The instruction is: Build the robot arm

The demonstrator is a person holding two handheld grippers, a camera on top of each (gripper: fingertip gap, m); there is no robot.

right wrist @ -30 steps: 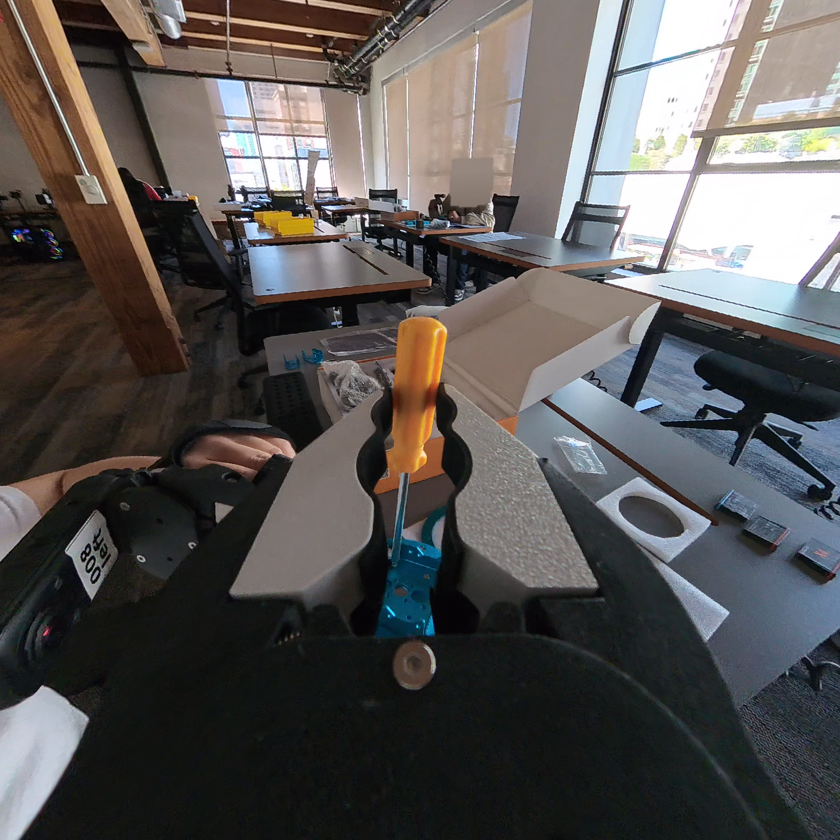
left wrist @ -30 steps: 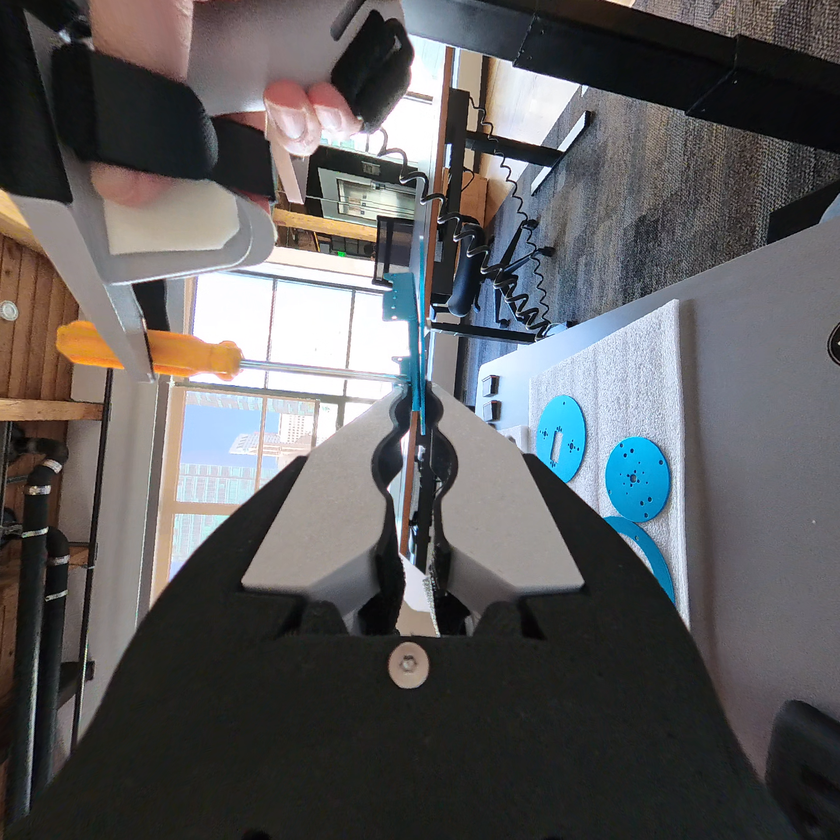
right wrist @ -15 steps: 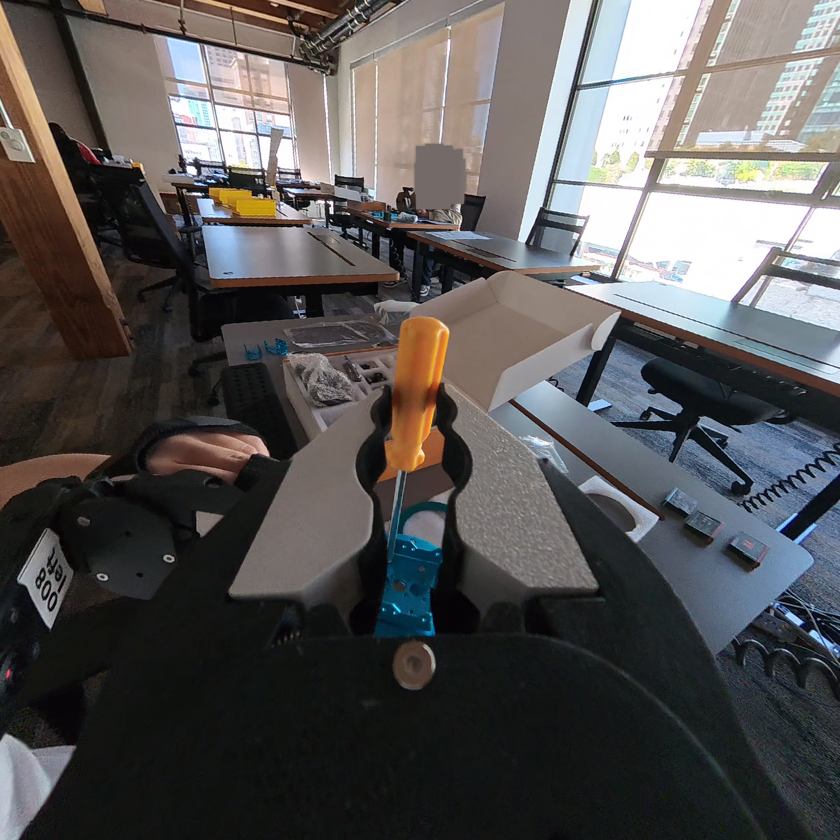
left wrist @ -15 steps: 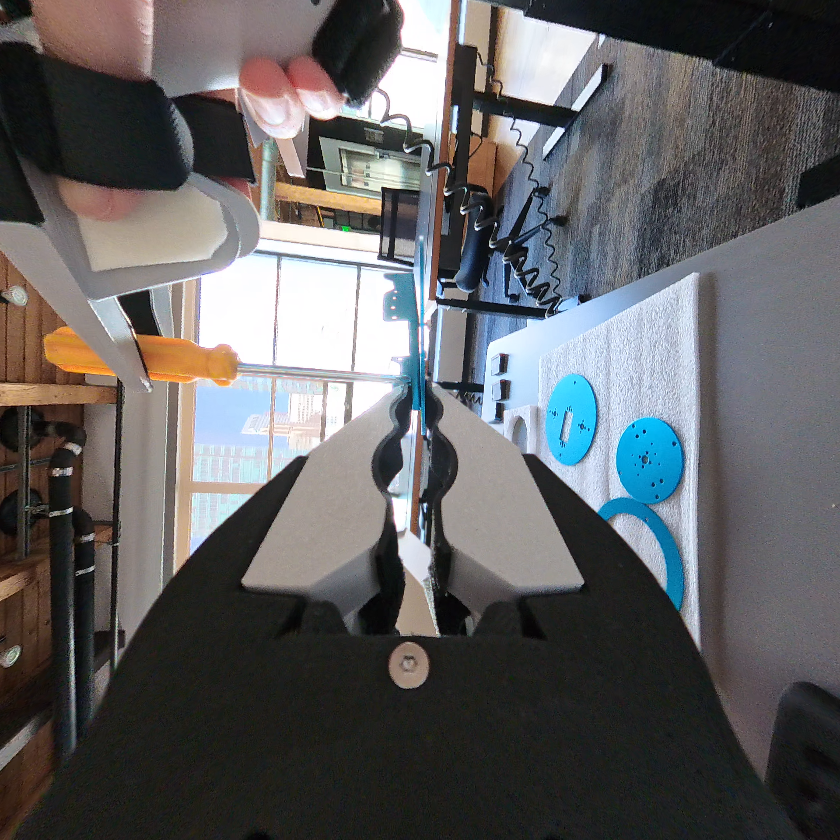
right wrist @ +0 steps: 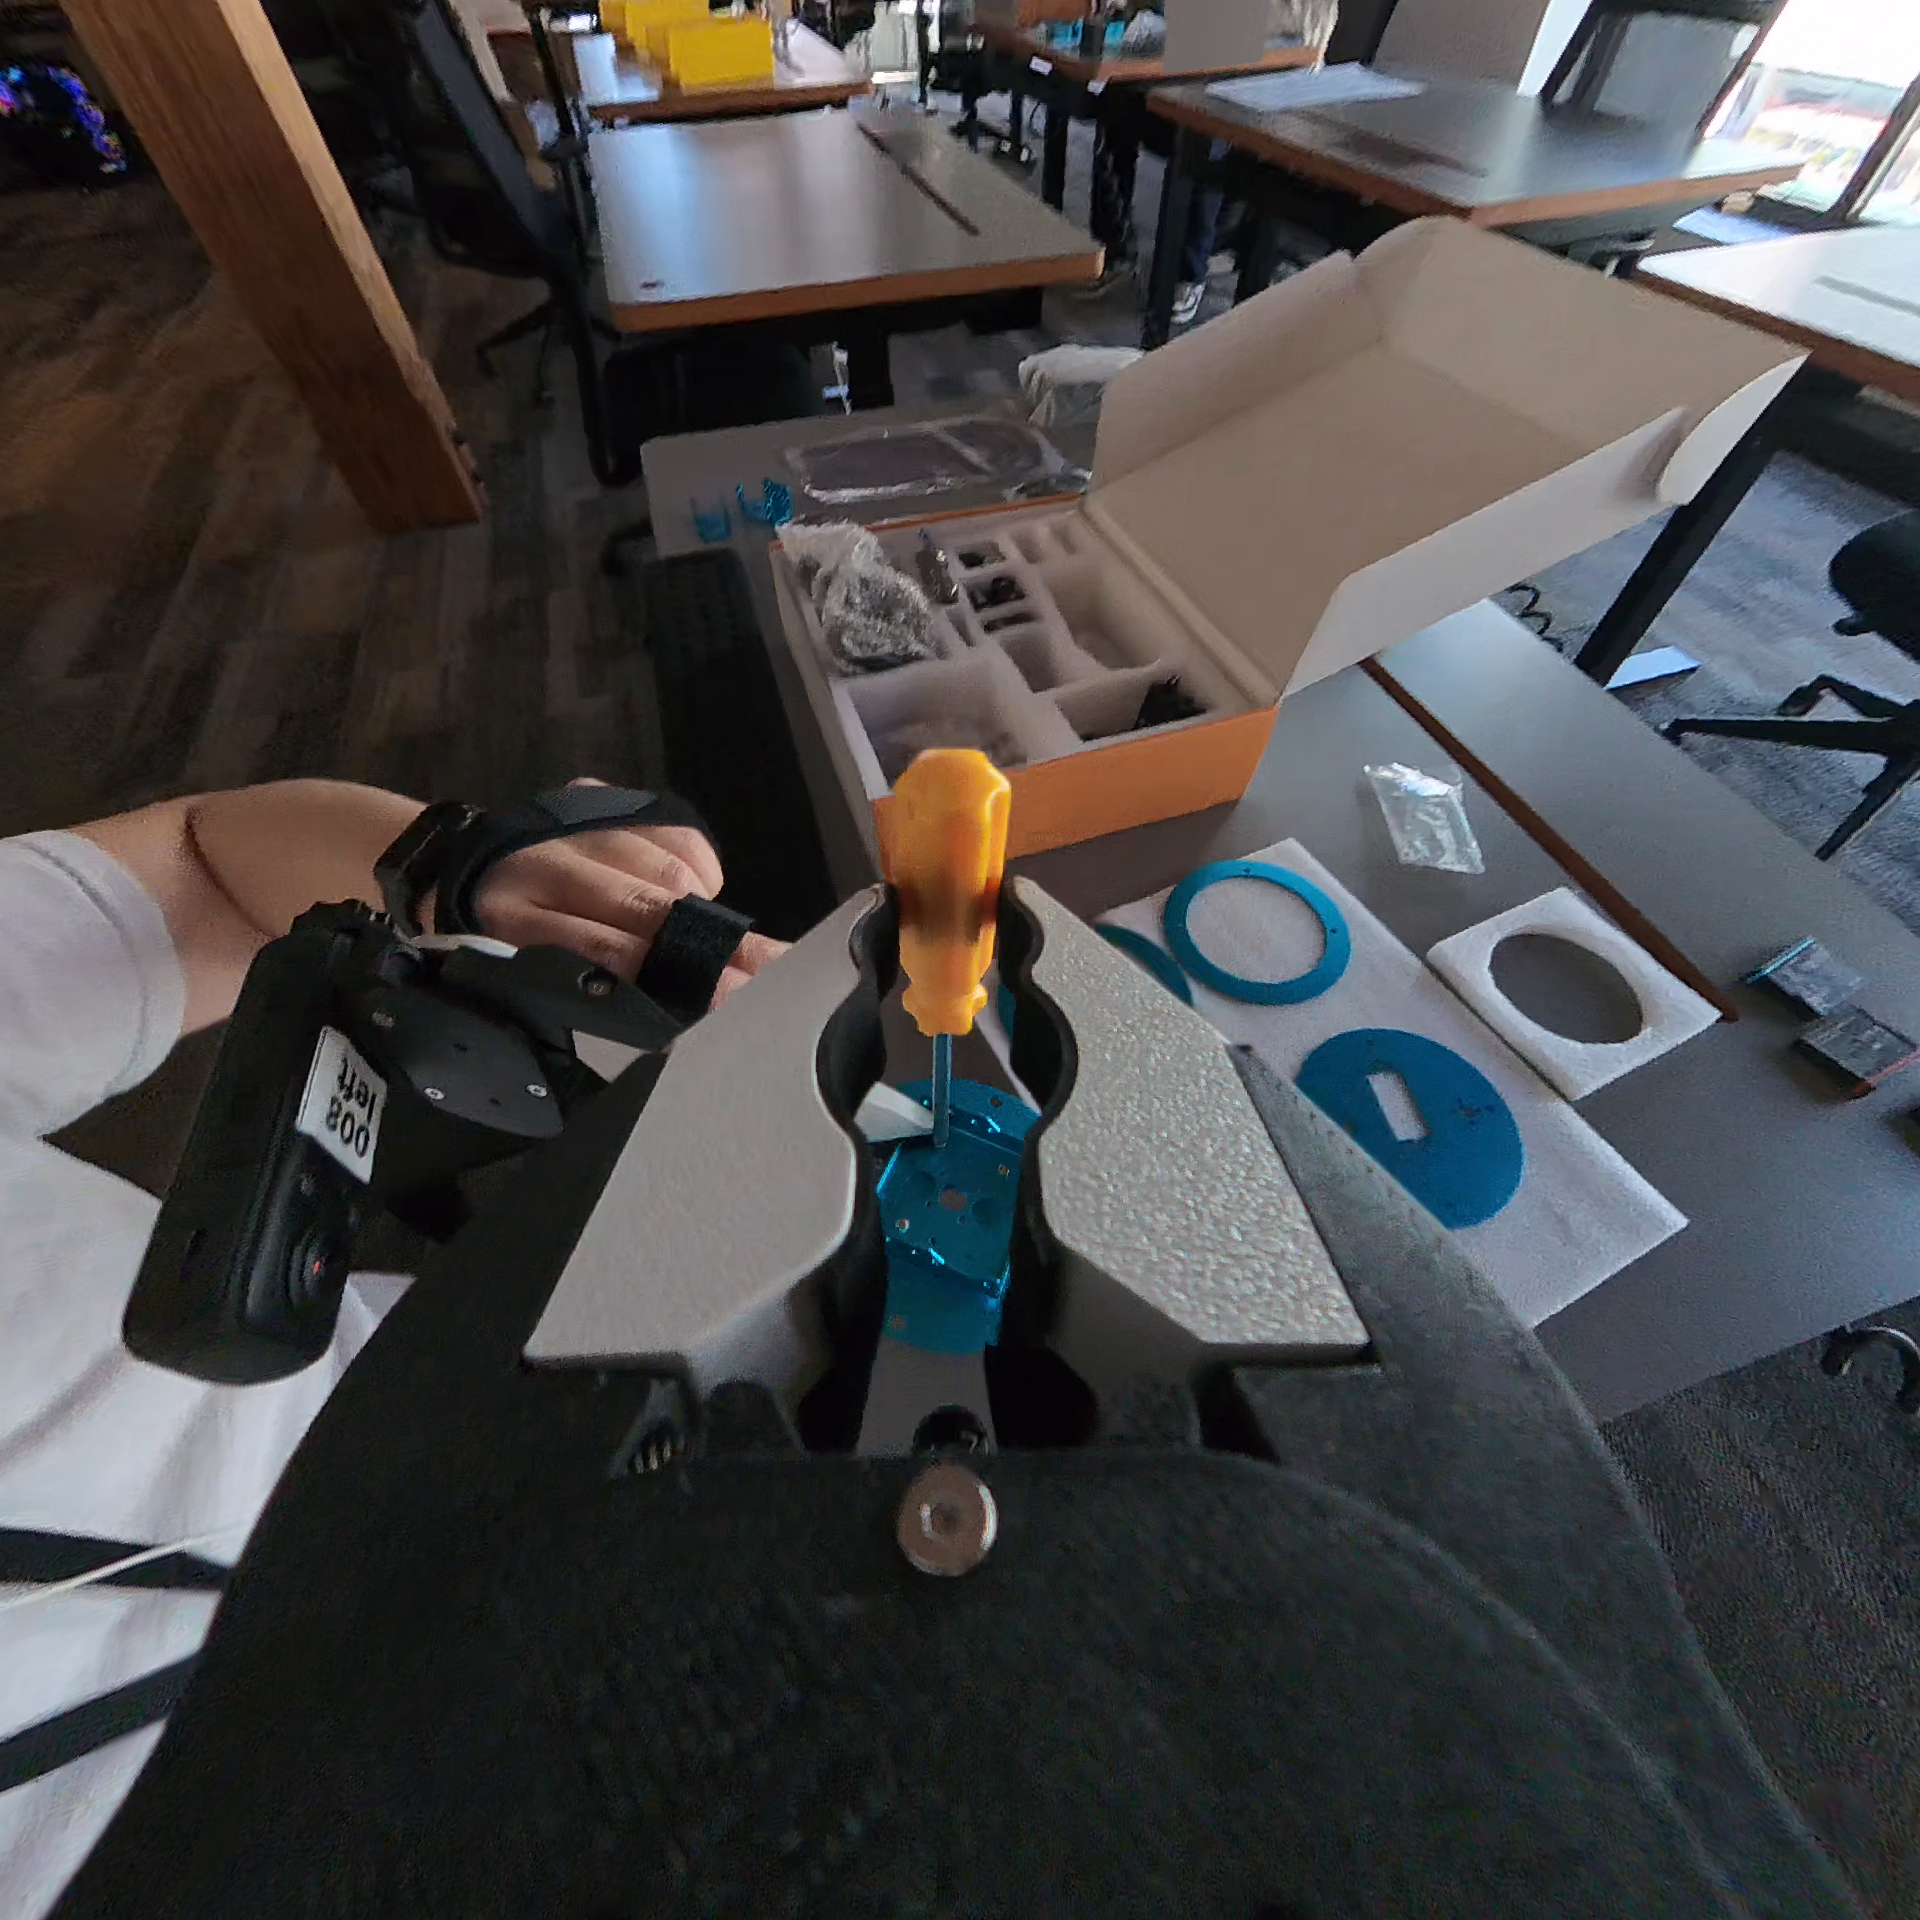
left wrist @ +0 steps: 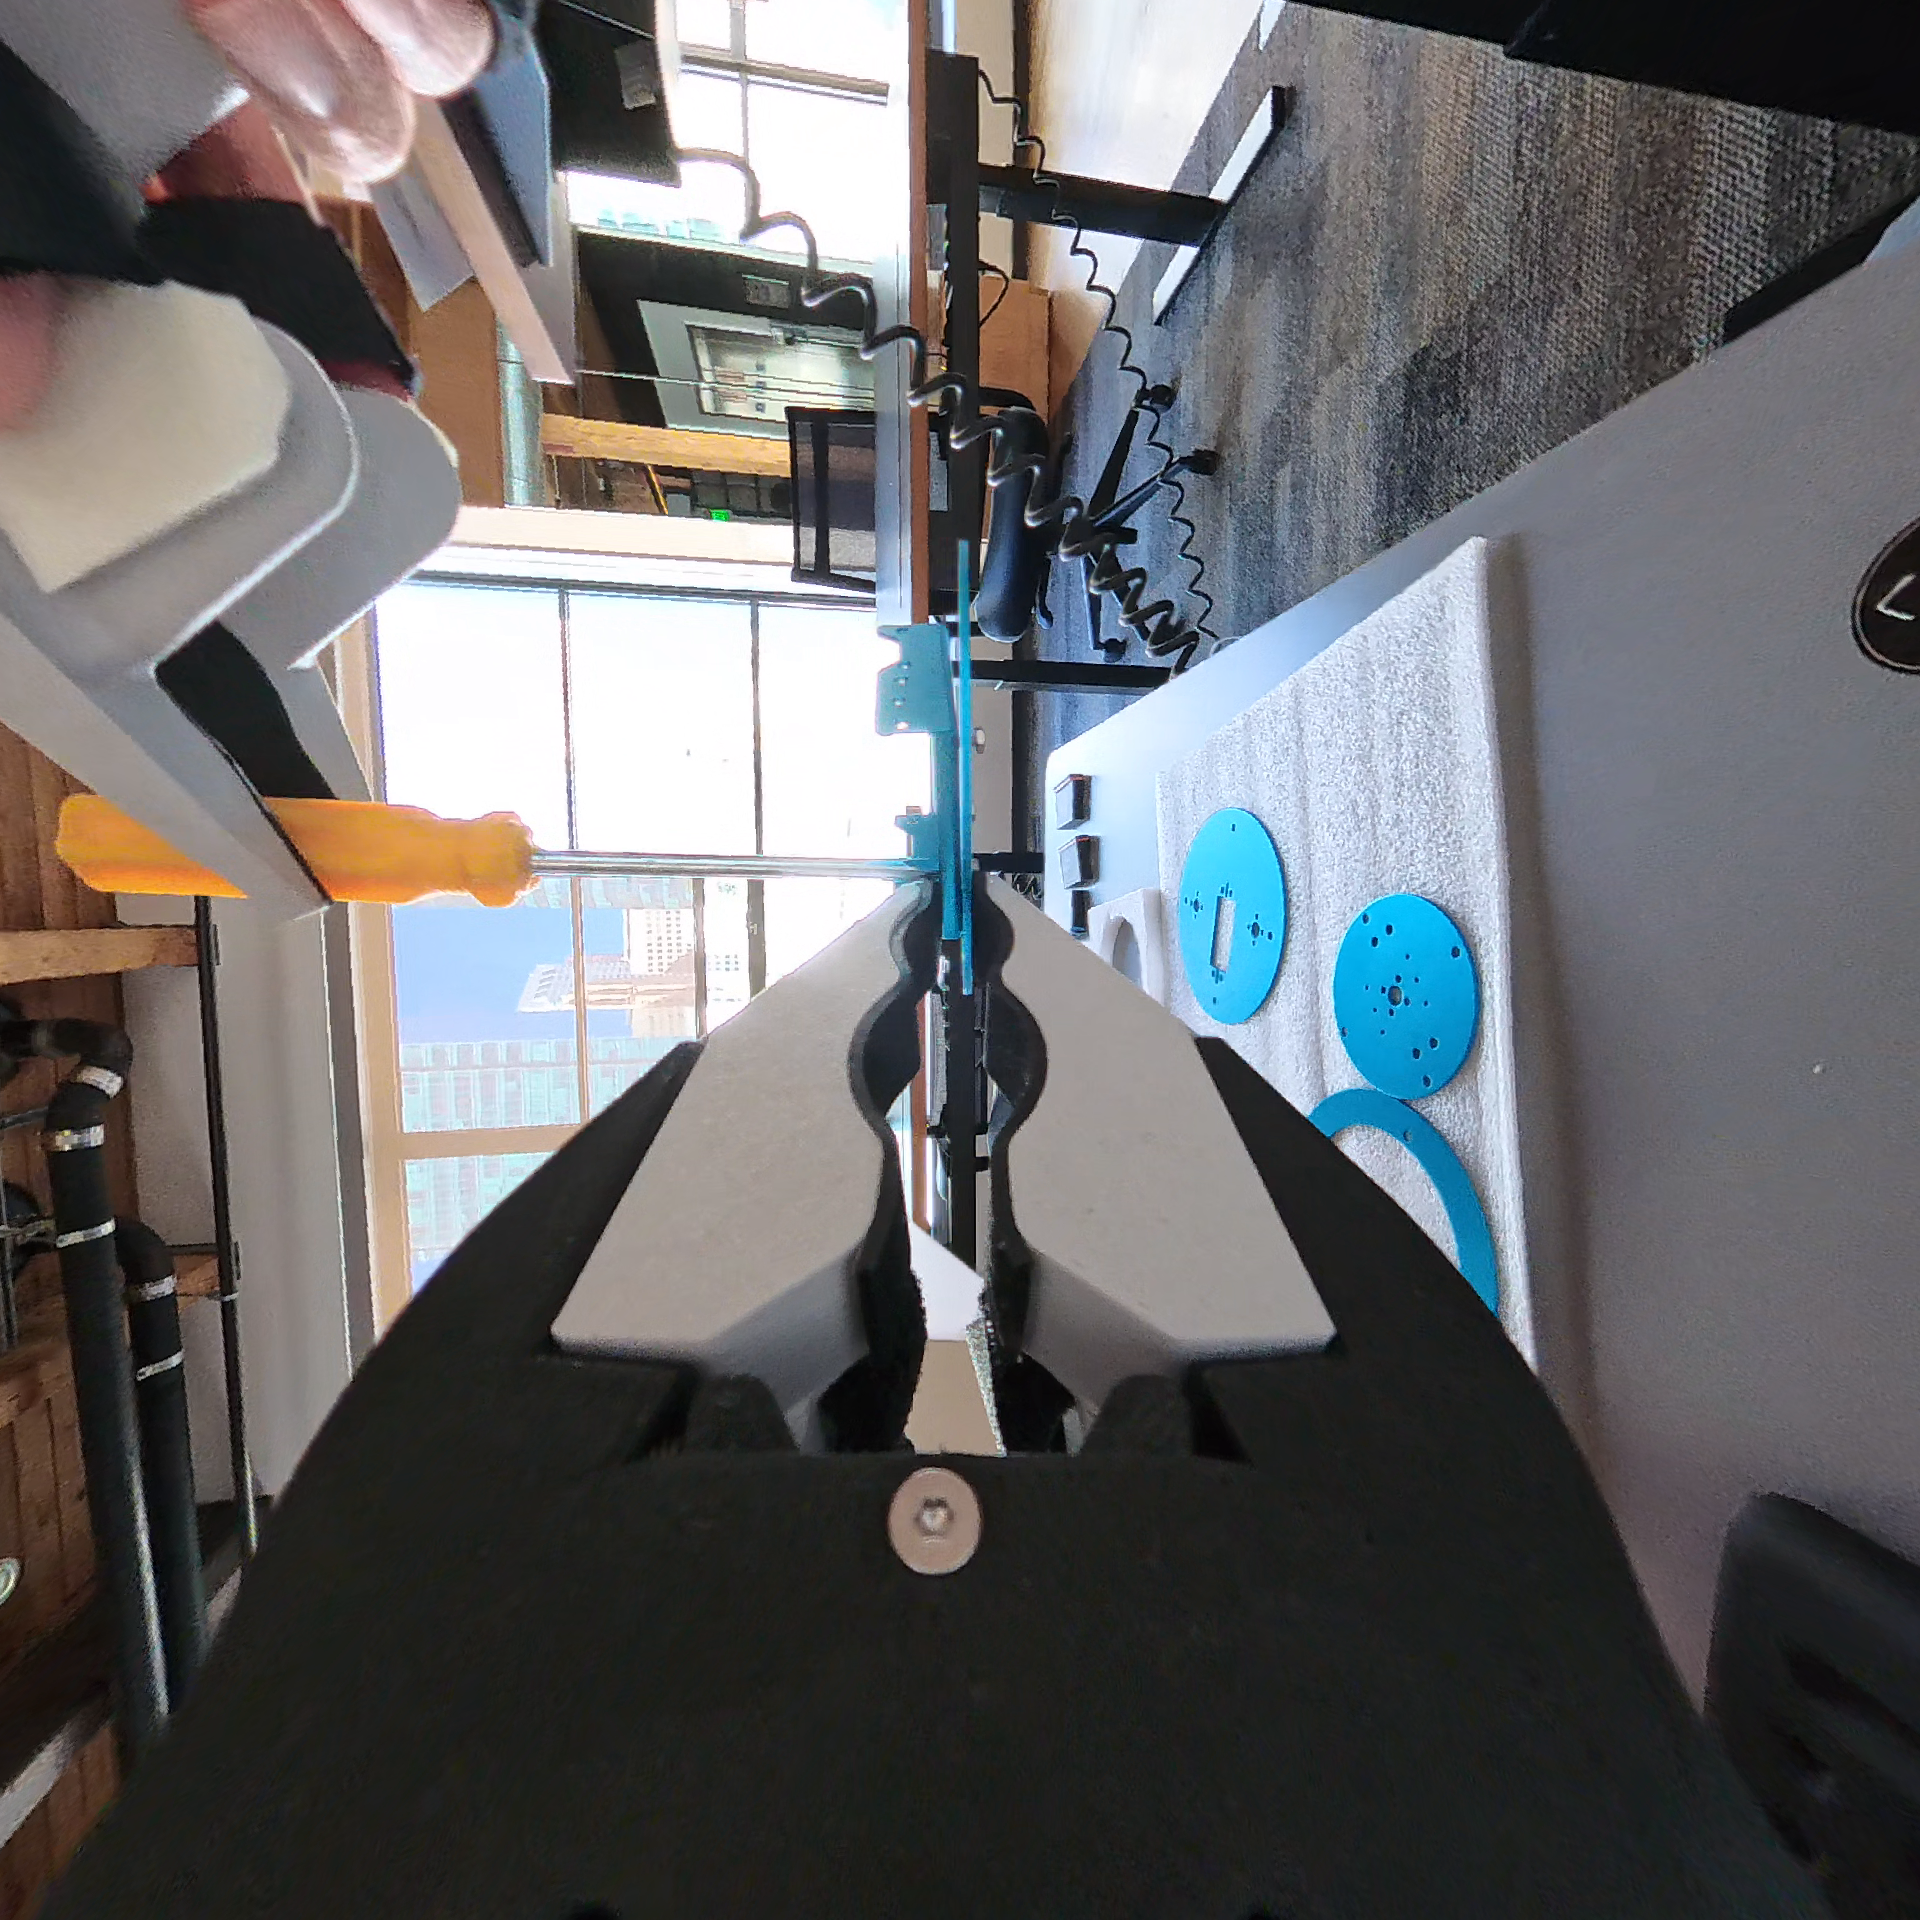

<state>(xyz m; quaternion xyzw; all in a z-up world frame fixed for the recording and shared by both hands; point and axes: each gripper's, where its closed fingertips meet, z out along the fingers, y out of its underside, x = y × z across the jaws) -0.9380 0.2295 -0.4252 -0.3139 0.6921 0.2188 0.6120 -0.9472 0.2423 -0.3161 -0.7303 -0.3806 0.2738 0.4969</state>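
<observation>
My left gripper [left wrist: 954,914] is shut on a thin blue metal plate [left wrist: 964,748] seen edge-on, with small blue brackets [left wrist: 914,681] fixed to it. My right gripper [right wrist: 943,914] is shut on an orange-handled screwdriver [right wrist: 945,862]. The screwdriver's shaft [left wrist: 717,860] runs from its orange handle [left wrist: 416,852] to the plate and its tip touches the blue bracket assembly [right wrist: 951,1226]. The left gripper body [right wrist: 312,1174], held by a hand, shows at the left of the right wrist view.
A grey table [right wrist: 1714,1164] carries a white foam sheet [right wrist: 1590,1236] with blue discs [right wrist: 1423,1132] and a blue ring [right wrist: 1257,935]. An open orange box [right wrist: 1122,790] with foam compartments stands behind. A foam piece with a round hole [right wrist: 1569,987] and small dark modules [right wrist: 1839,1029] lie to the right. There is about 11 centimeters between the tips of the two grippers.
The right wrist view has tilted downward toward the table, so the box and blue parts now fill it. The screwdriver stays gripped with its tip on the blue assembly. The left gripper stays shut on the plate.
</observation>
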